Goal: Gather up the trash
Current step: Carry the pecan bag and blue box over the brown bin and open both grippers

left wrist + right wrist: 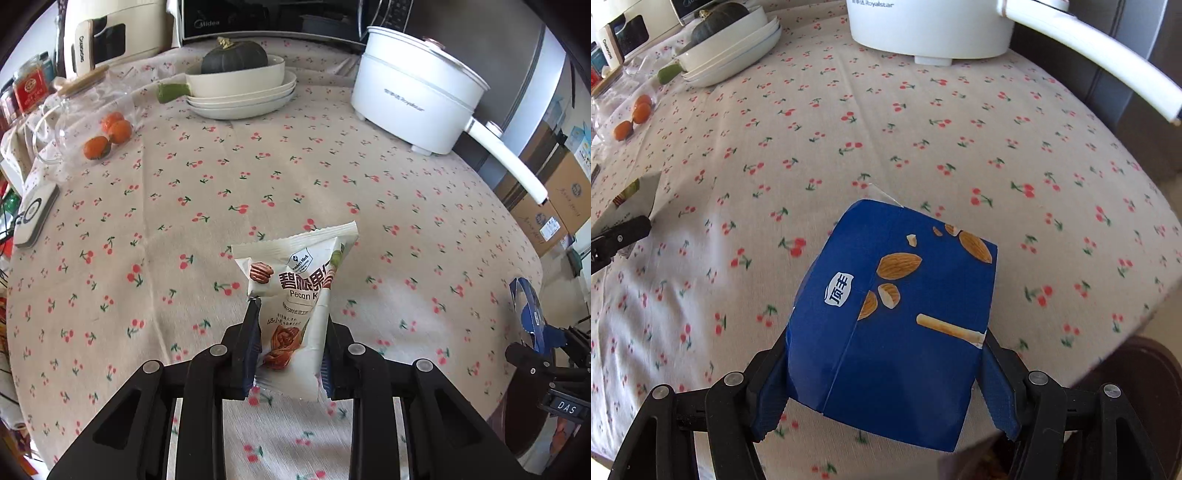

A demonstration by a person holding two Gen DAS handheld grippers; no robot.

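A white pecan snack packet (pixel 295 295) hangs above the cherry-print tablecloth (pixel 221 177), and my left gripper (pixel 291 314) is shut on its lower half, pads pressing both sides. My right gripper (pixel 886 332) is shut on a blue snack box (pixel 897 317) printed with almonds, held over the table near its right edge. In the left wrist view the right gripper (pixel 543 336) and a sliver of the blue box (pixel 526 306) show at the far right. In the right wrist view the left gripper (pixel 624 232) and the packet (pixel 639 199) appear at the left edge.
A white electric pot (pixel 413 92) with a long handle (pixel 509 162) stands back right. Stacked dishes (pixel 243 96) carrying a dark squash (pixel 234 55) sit at the back. Oranges (pixel 110 134), a glass jar (pixel 85 107) and a remote (pixel 35 214) lie left. A dark round object (pixel 1137 369) sits beyond the right edge.
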